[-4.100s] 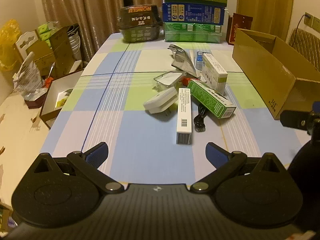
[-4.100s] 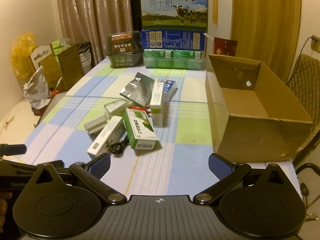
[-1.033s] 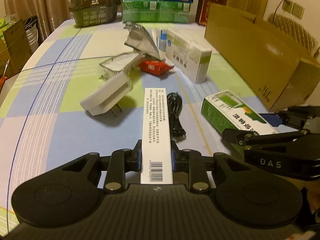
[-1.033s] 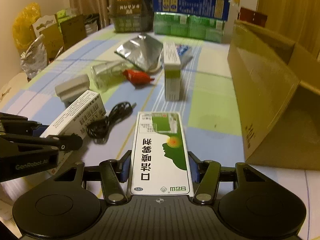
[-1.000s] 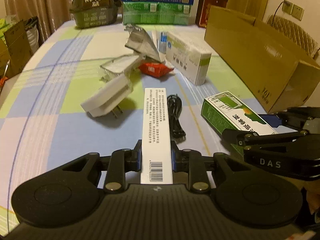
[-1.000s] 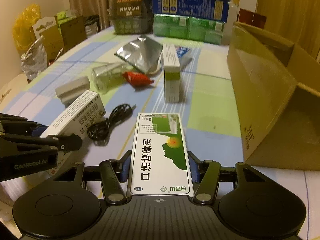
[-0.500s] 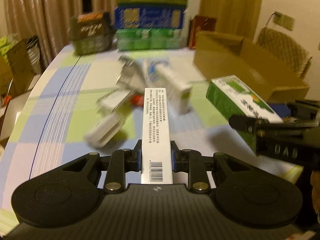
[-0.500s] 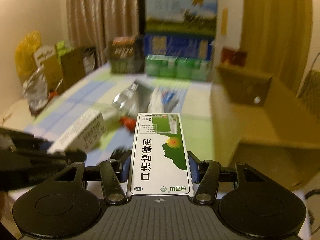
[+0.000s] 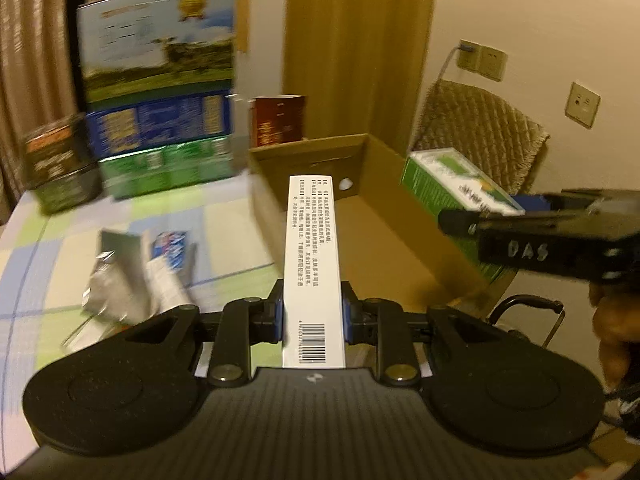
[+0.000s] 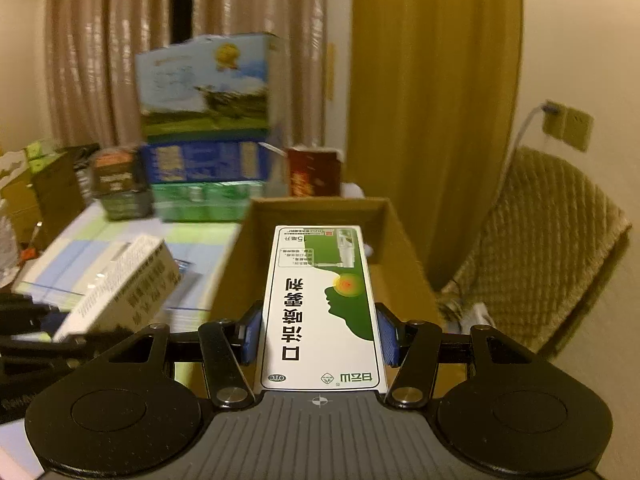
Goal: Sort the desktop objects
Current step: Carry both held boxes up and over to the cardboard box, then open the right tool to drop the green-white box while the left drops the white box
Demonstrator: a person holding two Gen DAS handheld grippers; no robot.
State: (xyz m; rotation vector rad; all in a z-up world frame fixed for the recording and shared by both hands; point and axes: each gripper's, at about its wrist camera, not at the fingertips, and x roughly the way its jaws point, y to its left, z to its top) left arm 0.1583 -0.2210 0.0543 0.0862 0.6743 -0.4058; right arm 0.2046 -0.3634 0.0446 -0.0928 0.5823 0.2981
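Note:
My left gripper (image 9: 313,316) is shut on a long white box (image 9: 311,248) with a barcode, held in the air and pointing at the open cardboard box (image 9: 384,240). My right gripper (image 10: 318,334) is shut on a green and white medicine box (image 10: 322,300), held above the near end of the cardboard box (image 10: 260,220). In the left wrist view the green box (image 9: 452,188) hangs over the carton's right wall. In the right wrist view the white box (image 10: 124,280) shows at the left, level with the carton's left wall.
A foil pouch (image 9: 116,280) and a blue and white pack (image 9: 170,246) lie on the checked tablecloth (image 9: 224,248). Milk cartons (image 9: 160,92) and a dark red box (image 9: 278,120) stand at the table's far end. A padded chair (image 10: 552,248) stands right of the carton.
Both grippers have lifted their boxes off the table and swung right, toward the cardboard box. The pile on the table has dropped to the lower left of the views.

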